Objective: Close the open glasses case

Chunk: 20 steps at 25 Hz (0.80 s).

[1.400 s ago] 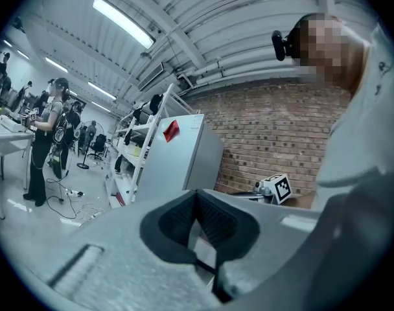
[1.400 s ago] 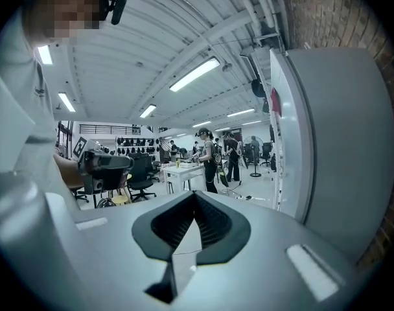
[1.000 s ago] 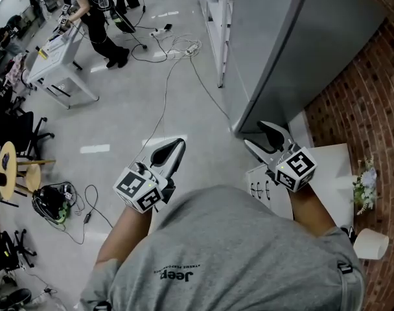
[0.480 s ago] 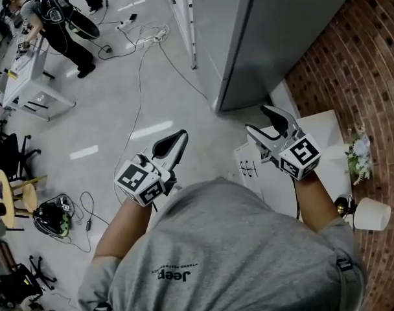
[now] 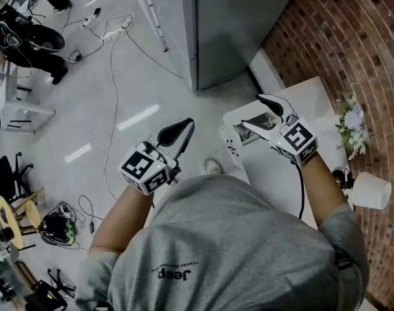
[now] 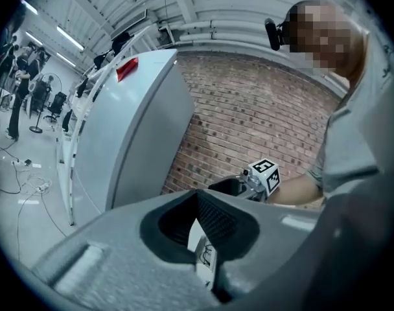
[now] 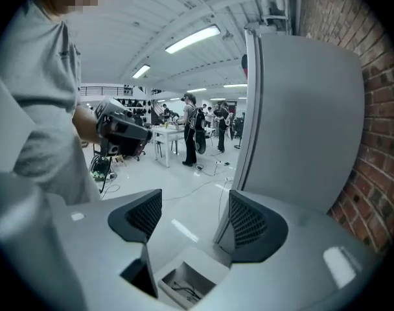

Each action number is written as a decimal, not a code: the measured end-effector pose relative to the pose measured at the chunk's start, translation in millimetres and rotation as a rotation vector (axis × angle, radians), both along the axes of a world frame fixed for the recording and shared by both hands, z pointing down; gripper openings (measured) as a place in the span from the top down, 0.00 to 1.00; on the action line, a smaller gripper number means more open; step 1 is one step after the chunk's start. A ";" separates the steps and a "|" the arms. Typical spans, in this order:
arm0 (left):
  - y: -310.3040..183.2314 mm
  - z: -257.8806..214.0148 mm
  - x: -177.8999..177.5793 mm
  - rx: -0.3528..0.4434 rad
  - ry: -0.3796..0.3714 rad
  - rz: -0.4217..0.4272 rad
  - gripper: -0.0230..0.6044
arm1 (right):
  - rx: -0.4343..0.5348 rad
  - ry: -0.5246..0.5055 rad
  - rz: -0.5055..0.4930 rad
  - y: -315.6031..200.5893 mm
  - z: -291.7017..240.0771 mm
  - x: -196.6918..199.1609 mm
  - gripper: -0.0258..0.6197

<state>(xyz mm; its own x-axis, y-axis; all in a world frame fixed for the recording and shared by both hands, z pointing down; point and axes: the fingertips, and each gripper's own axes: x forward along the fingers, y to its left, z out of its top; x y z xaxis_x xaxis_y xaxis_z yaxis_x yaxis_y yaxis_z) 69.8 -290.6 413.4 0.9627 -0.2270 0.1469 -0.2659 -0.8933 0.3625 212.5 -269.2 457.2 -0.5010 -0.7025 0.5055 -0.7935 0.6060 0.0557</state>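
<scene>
At ten o'clock in the head view, people stand on the grey floor, and cables trail from there toward the middle.

The left gripper is held over the floor at about eight o'clock from the tall grey cabinet. In the left gripper view its jaw tips are drawn together. They grip nothing, and only a sliver of the white case shows through the hollow behind them.

The open glasses case is white and sits at the left corner of the white table. It is at three o'clock from the left gripper and apart from it. The right gripper view shows the case with its top open and something dark lying inside. The left gripper view shows small glasses drawings on its side.

The right gripper hangs above the table at about one o'clock from the case and tilts downward. Its jaws stand wide apart and have just been opening. Nothing is between the pads, and the case shows well beyond them at six o'clock.

A bunch of pale flowers stands at three o'clock from that gripper. A lamp with a white shade is at five o'clock from it, against the curved brick wall.
</scene>
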 end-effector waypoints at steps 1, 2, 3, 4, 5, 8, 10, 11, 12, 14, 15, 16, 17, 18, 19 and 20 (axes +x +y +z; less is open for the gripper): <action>1.0 4.7 9.4 -0.009 -0.002 0.013 0.97 | -0.012 0.017 -0.014 2.9 7.7 5.4 0.44; 2.4 9.1 18.8 -0.015 -0.003 0.028 0.97 | -0.024 0.031 -0.030 6.0 15.2 10.4 0.43; 4.0 13.6 28.2 -0.020 -0.004 0.044 0.97 | -0.036 0.042 -0.048 9.3 22.7 15.1 0.43; 5.8 18.7 37.2 -0.026 -0.006 0.058 0.97 | -0.048 0.054 -0.066 12.8 30.5 19.6 0.42; 7.5 24.4 45.6 -0.031 -0.010 0.071 0.97 | -0.060 0.068 -0.084 16.2 38.8 24.0 0.41; 11.9 43.7 67.8 -0.059 -0.021 0.096 0.97 | -0.108 0.113 -0.141 27.7 67.0 36.0 0.39; 14.8 55.0 81.5 -0.080 -0.027 0.110 0.97 | -0.145 0.146 -0.182 36.2 86.8 42.8 0.37; 15.7 59.9 88.6 -0.087 -0.030 0.117 0.97 | -0.161 0.169 -0.205 39.4 96.6 46.5 0.36; 16.3 64.5 95.6 -0.093 -0.032 0.123 0.97 | -0.175 0.197 -0.229 41.2 106.2 50.6 0.35; 17.6 74.0 108.3 -0.097 -0.035 0.135 0.97 | -0.194 0.259 -0.271 42.4 124.7 58.5 0.34; 18.7 78.8 113.5 -0.098 -0.036 0.140 0.97 | -0.204 0.283 -0.288 43.1 133.8 61.6 0.33; 20.0 83.3 117.9 -0.099 -0.037 0.144 0.97 | -0.214 0.303 -0.305 44.2 142.8 64.1 0.33; 21.3 87.5 121.4 -0.103 -0.038 0.148 0.97 | -0.224 0.323 -0.321 45.3 151.7 66.1 0.32; 22.3 91.8 124.3 -0.108 -0.040 0.151 0.97 | -0.234 0.341 -0.340 46.4 160.5 67.6 0.32; 23.0 96.2 126.8 -0.112 -0.042 0.154 0.97 | -0.244 0.360 -0.361 47.5 169.5 68.8 0.31; 23.5 100.8 129.0 -0.117 -0.046 0.155 0.97 | -0.254 0.380 -0.383 49.0 178.6 69.9 0.31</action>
<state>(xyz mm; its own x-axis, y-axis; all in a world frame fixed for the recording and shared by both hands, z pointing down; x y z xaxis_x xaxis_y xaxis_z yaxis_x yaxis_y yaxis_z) 198.8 -267.1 514.2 0.9766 -0.0550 0.2081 -0.1467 -0.8775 0.4565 282.3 -220.3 635.8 -0.4460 -0.3410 0.8276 -0.4684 0.8768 0.1088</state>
